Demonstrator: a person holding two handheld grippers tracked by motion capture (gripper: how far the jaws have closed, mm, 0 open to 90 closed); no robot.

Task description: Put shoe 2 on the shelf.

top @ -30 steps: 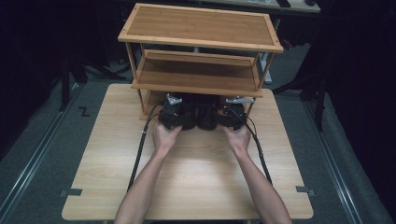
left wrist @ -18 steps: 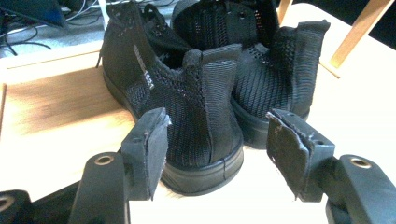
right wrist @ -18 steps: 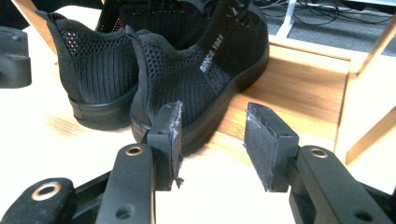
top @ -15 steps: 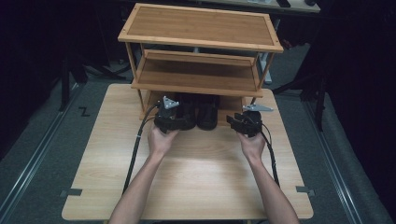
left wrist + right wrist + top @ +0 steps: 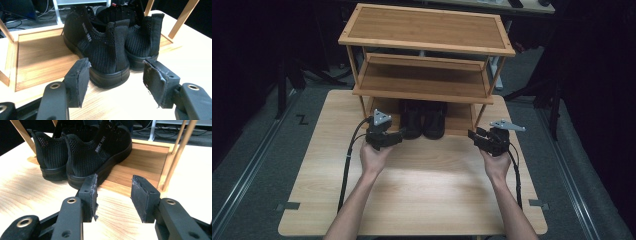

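Observation:
Two black knit shoes stand side by side on the bottom board of a wooden shelf rack, heels toward me. My left gripper is just left of them, open, with nothing between its jaws. In the left gripper view the nearer shoe's heel is just past the pads. My right gripper hangs to the right of the shoes, open. Its jaws have just been closing a little, with nothing between them. Both shoes lie ahead of it, to the left.
The rack has three wooden tiers on thin posts and stands at the back of a light wooden table. Cables trail from both grippers along the forearms. Dark floor surrounds the table.
Both grippers have drawn back from the shoes and moved apart, the left one leftward and the right one rightward. The shoes stay on the bottom shelf.

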